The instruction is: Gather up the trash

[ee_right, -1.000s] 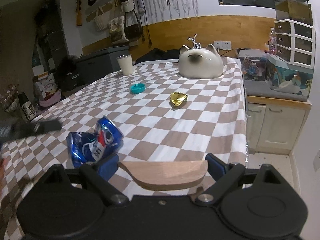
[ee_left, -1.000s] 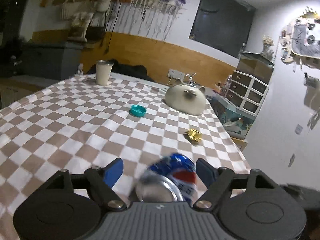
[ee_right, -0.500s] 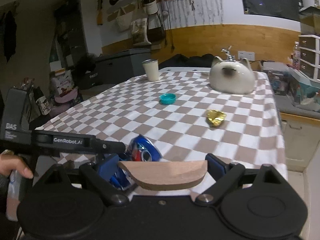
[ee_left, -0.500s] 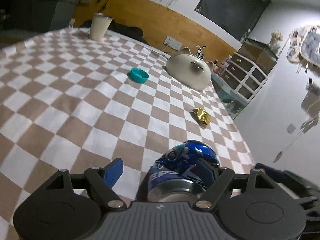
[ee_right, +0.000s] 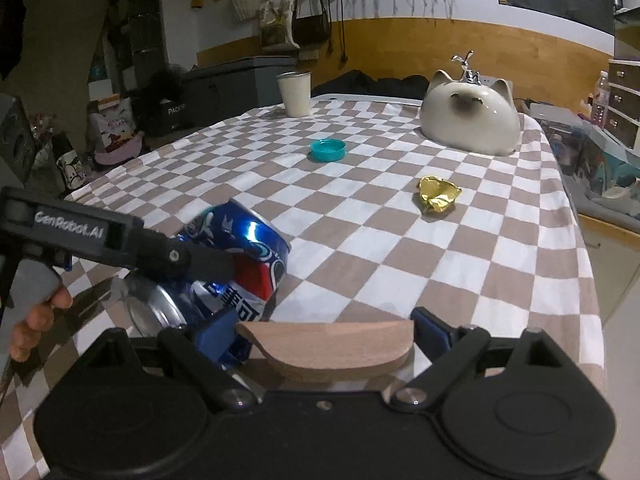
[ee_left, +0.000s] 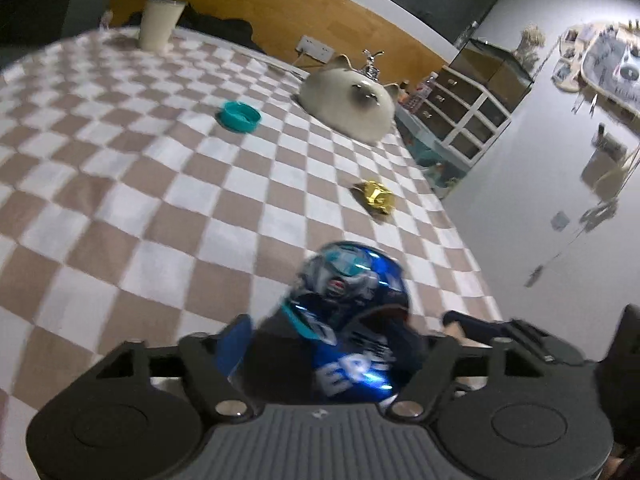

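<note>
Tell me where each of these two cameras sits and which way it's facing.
Left wrist: rides the left gripper, looking down its fingers across the checkered table; its jaws have just been closing around the crushed blue can.
Right wrist: rides the right gripper, which holds a wooden piece; the left gripper and a hand show at left.
Shared: can, gold wrapper, teal cap, cat-shaped ornament, cup.

can [ee_right: 240,256] nearest on worktop [ee_right: 520,240]; wrapper [ee_right: 438,199] beyond to its right (cap [ee_right: 327,149] farther back); cup [ee_right: 295,93] at far edge.
</note>
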A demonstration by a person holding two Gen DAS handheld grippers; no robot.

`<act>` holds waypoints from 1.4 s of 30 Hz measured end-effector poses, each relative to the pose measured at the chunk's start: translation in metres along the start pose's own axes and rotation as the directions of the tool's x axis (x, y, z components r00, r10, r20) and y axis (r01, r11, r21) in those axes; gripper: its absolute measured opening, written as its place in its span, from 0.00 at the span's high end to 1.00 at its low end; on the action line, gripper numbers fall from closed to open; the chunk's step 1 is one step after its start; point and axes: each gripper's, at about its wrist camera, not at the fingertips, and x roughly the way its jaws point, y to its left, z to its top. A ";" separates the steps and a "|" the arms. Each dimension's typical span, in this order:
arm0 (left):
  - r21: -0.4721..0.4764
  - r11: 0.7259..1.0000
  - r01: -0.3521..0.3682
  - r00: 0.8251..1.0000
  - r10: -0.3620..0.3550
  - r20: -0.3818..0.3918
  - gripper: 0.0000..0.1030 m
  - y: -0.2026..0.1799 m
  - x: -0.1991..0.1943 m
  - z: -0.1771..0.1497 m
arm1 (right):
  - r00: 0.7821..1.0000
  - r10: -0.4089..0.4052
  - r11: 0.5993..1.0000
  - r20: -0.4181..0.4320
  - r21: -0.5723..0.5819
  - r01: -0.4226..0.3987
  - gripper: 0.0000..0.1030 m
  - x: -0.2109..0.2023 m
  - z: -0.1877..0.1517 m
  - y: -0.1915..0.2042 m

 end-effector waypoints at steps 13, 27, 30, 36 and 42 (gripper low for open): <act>0.047 0.999 -0.017 0.997 0.013 0.081 0.69 -0.038 -0.023 -0.022 | 1.000 -0.006 1.000 0.024 0.000 0.006 0.10 -0.024 -0.006 -0.004; 0.151 0.960 -0.237 0.947 0.193 0.257 0.74 -0.084 -0.077 -0.064 | 0.994 -0.049 0.999 0.097 0.024 0.047 0.10 -0.092 -0.016 -0.013; 0.164 0.951 -0.261 0.937 0.209 0.281 0.74 -0.095 -0.089 -0.072 | 0.992 -0.053 0.998 0.110 0.027 0.051 0.09 -0.105 -0.020 -0.012; 0.201 0.926 -0.320 0.913 0.244 0.327 0.74 -0.121 -0.106 -0.089 | 0.986 -0.065 0.998 0.155 0.037 0.060 0.10 -0.140 -0.026 -0.014; 0.227 0.912 -0.343 0.898 0.247 0.363 0.74 -0.149 -0.117 -0.106 | 0.976 -0.086 0.996 0.199 0.051 0.077 0.09 -0.178 -0.035 -0.022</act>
